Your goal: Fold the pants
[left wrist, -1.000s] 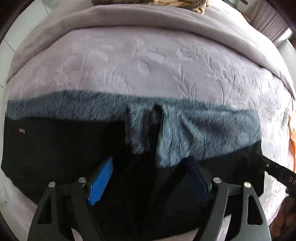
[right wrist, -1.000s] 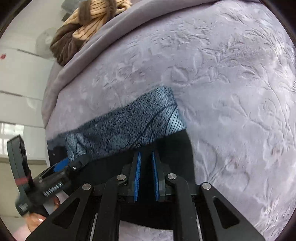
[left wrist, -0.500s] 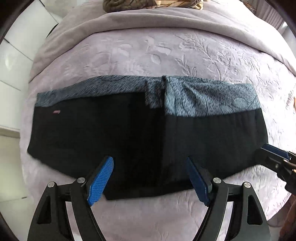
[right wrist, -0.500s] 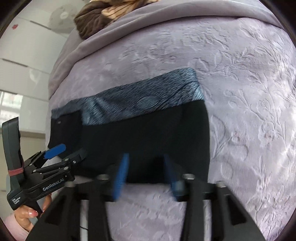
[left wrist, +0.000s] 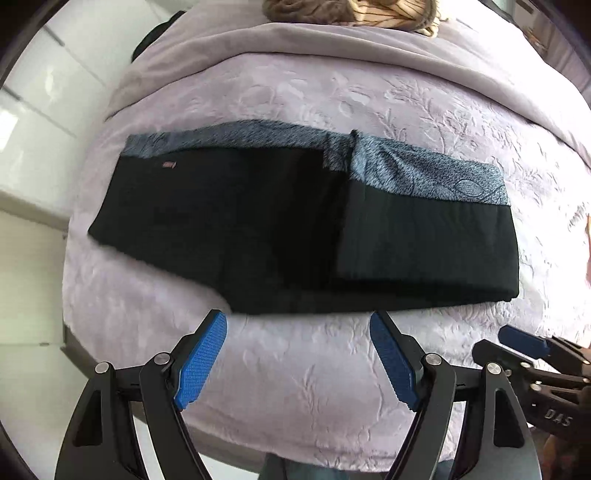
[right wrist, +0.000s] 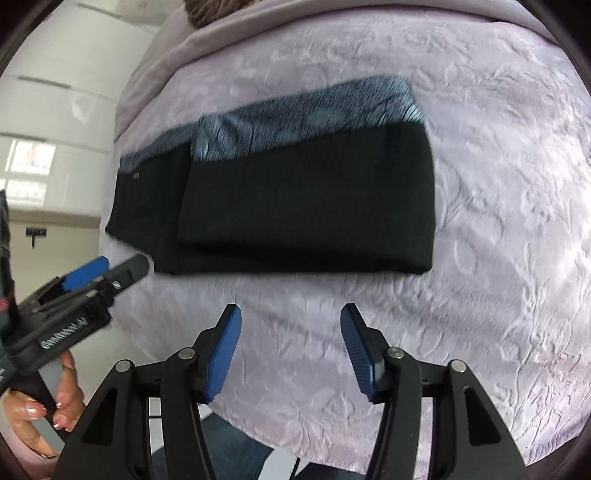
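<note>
The black pants (left wrist: 258, 229) with a blue-grey patterned band lie flat on the lilac bedspread (left wrist: 303, 387), folded over so a second layer covers their right part; they also show in the right wrist view (right wrist: 306, 206). My left gripper (left wrist: 297, 354) is open and empty, just short of the pants' near edge. My right gripper (right wrist: 290, 345) is open and empty, a little short of the near edge too. The right gripper also shows at the left wrist view's right edge (left wrist: 524, 347), and the left gripper at the right wrist view's left edge (right wrist: 107, 269).
A brown and striped bundle of cloth (left wrist: 351, 11) lies at the far edge of the bed. White cupboards (left wrist: 44, 92) stand to the left. The bed's near edge (left wrist: 258, 450) is just below my grippers.
Both grippers have let go of the pants and pulled back toward the near edge of the bed. The right gripper went from shut to open. The pants now lie flat and folded.
</note>
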Tool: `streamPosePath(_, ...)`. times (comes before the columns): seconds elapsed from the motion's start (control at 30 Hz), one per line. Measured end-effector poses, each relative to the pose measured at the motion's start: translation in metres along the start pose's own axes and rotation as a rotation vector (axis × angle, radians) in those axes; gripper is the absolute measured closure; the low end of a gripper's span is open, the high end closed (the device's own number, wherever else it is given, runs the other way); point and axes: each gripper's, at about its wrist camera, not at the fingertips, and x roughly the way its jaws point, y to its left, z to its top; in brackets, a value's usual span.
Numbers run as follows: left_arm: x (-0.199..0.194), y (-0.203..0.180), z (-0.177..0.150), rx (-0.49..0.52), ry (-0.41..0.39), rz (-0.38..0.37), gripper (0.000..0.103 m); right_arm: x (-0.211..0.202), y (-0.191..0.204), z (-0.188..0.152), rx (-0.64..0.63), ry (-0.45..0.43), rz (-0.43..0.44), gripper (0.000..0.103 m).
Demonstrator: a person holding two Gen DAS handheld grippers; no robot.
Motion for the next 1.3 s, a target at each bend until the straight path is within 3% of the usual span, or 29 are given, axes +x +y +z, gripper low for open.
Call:
streamPosePath(0.17,0.001,0.021,-0.015,-0.037,0.027,-0.026,0.022,0.008,0.008,-0.003,-0.028,0.025,-0.021,0.043)
streamPosePath(0.33,0.011,0.051,-0.011,-0.013,0.029,-0.033,0.022,0.006,0.035,-0.002,-0.055,-0.031,-0.060,0.042)
streamPosePath(0.4,0.014,0.069,-0.004,0.008,0.020,-0.048,0.022,0.010,0.050,-0.001,-0.066,-0.045,-0.107,0.033)
streamPosePath(0.53,0.024,0.107,0.009,0.065,0.000,-0.058,0.022,0.024,0.092,-0.002,-0.076,-0.095,-0.218,0.032)
streamPosePath(0.73,0.050,0.170,0.023,0.090,0.001,-0.087,0.022,0.046,0.147,-0.002,-0.060,-0.134,-0.288,0.026)
streamPosePath(0.87,0.064,0.203,0.026,0.053,0.012,-0.107,0.022,0.060,0.179,0.000,-0.039,-0.113,-0.316,0.026)
streamPosePath(1.03,0.083,0.234,0.031,-0.027,0.024,-0.126,0.022,0.068,0.213,0.005,-0.127,-0.088,-0.362,0.026)
streamPosePath(1.3,0.102,0.276,0.036,-0.194,0.011,-0.187,0.022,0.080,0.232,0.016,-0.191,-0.040,-0.382,0.026)
